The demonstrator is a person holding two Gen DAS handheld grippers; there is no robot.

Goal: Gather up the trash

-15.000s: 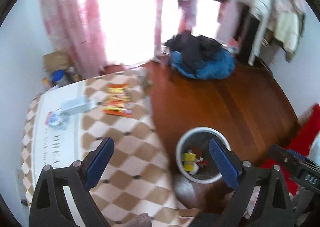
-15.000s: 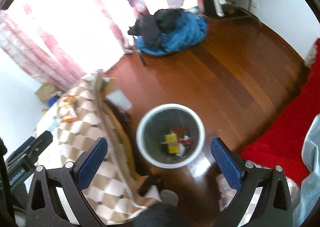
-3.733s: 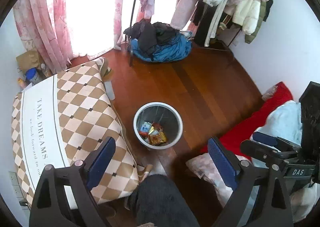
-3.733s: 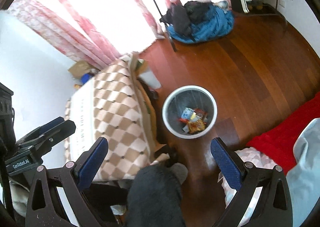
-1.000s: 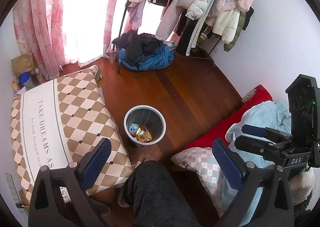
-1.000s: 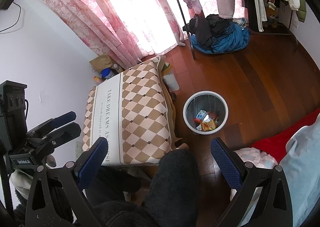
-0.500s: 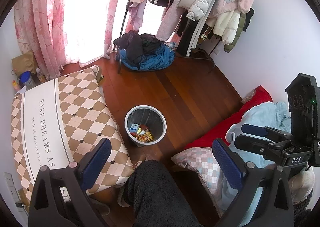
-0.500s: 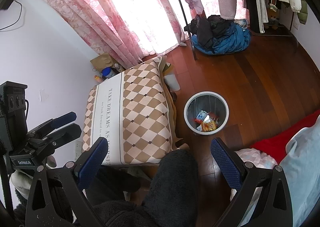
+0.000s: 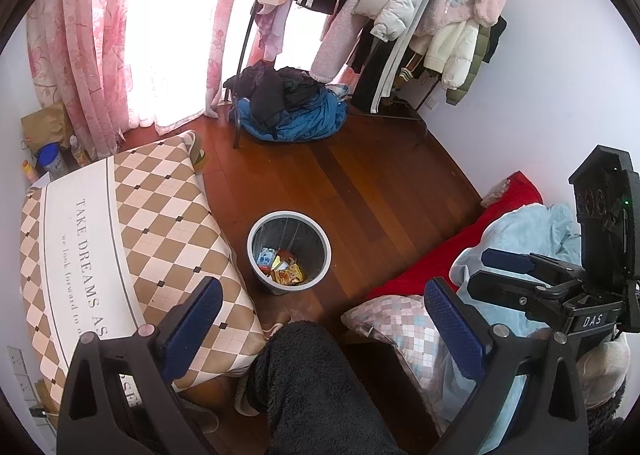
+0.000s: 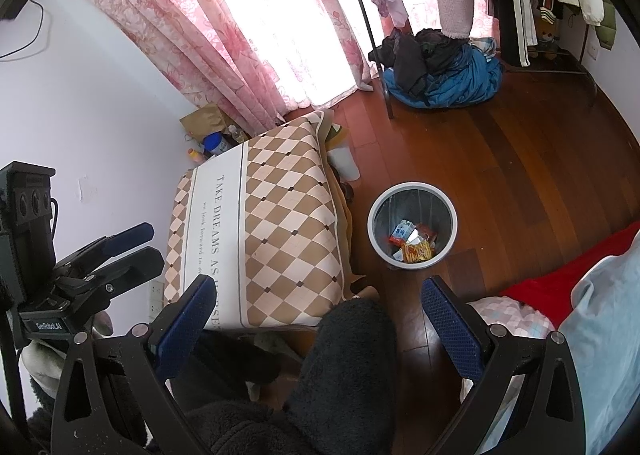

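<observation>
Left wrist view: the left claw (image 9: pixel 324 319) is spread wide and empty above a wood floor (image 9: pixel 372 183); the bin (image 9: pixel 289 253) of wrappers (image 9: pixel 282 267) stands beside the checkered table (image 9: pixel 120 247). Right wrist view: the right claw (image 10: pixel 322 319) gapes empty too, bin (image 10: pixel 412 225) between table (image 10: pixel 276 231) and red bedding (image 10: pixel 568 275).

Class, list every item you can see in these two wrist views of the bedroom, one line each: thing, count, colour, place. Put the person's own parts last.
Waste bin: one, grey, on the wood floor beside the table.
Snack wrappers: several, mixed colours, inside the bin.
Tablecloth: one, brown-and-cream diamond check, covering the low table.
Curtains: pink floral, at the window.
Clothes pile: blue and black, on the floor under the rack.
Hanging coats: several, white, pink, black, on the rack.
Red blanket: one, right of the bin.
Checked pillow: one, pastel, below the blanket.
Person's leg: dark fleece, bottom centre.
Left hand-held gripper: open, empty.
Right hand-held gripper: open, empty.
</observation>
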